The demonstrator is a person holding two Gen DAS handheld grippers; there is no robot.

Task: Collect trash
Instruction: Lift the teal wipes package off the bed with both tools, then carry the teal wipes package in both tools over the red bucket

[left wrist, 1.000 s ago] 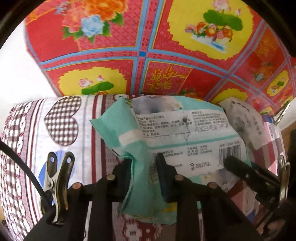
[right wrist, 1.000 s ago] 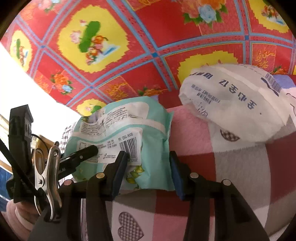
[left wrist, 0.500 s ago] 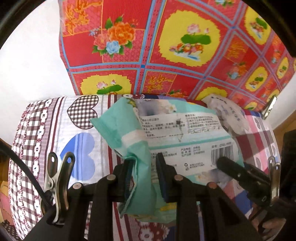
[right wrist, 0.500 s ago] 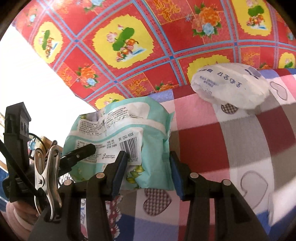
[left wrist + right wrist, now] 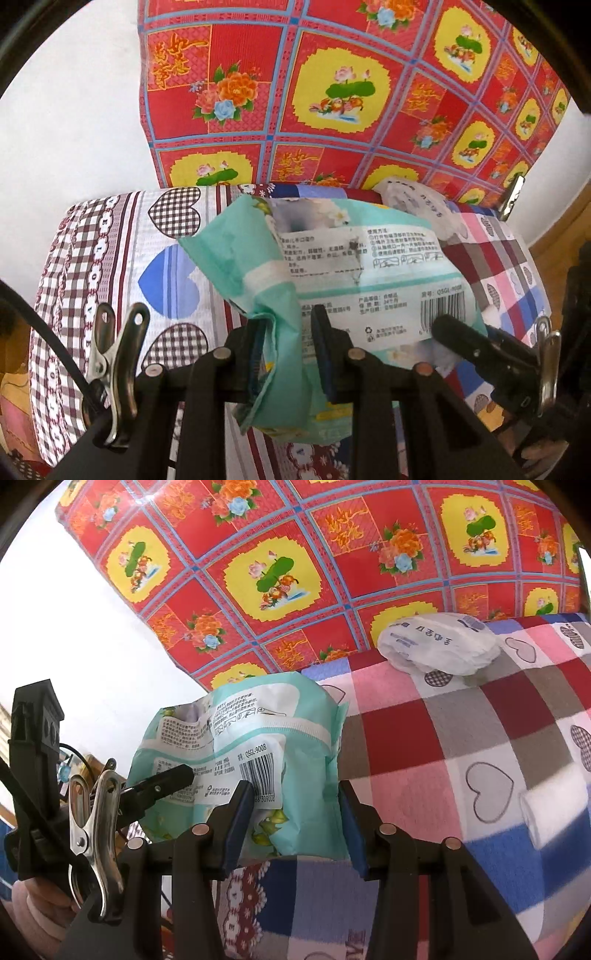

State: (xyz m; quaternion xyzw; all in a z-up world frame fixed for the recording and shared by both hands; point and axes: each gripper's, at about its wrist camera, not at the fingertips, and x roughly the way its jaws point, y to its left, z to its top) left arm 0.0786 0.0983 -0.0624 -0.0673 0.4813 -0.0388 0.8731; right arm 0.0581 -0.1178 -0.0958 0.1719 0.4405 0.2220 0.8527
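Patchwork bedspread below | teal wipes packet long axis spans both grippers | left gripper, right gripper each clamp an end

I see a bed under a checked cover with hearts, a red flowered cloth behind it, and a white wall.

The wrapper was mint green with a white label panel, black print and a barcode. The bedcover showed red, pink, grey, white and blue checks with outlined and gingham hearts. The cloth behind was red, gridded blue, with yellow lotus medallions and orange flowers. The packet was white with dark lettering.
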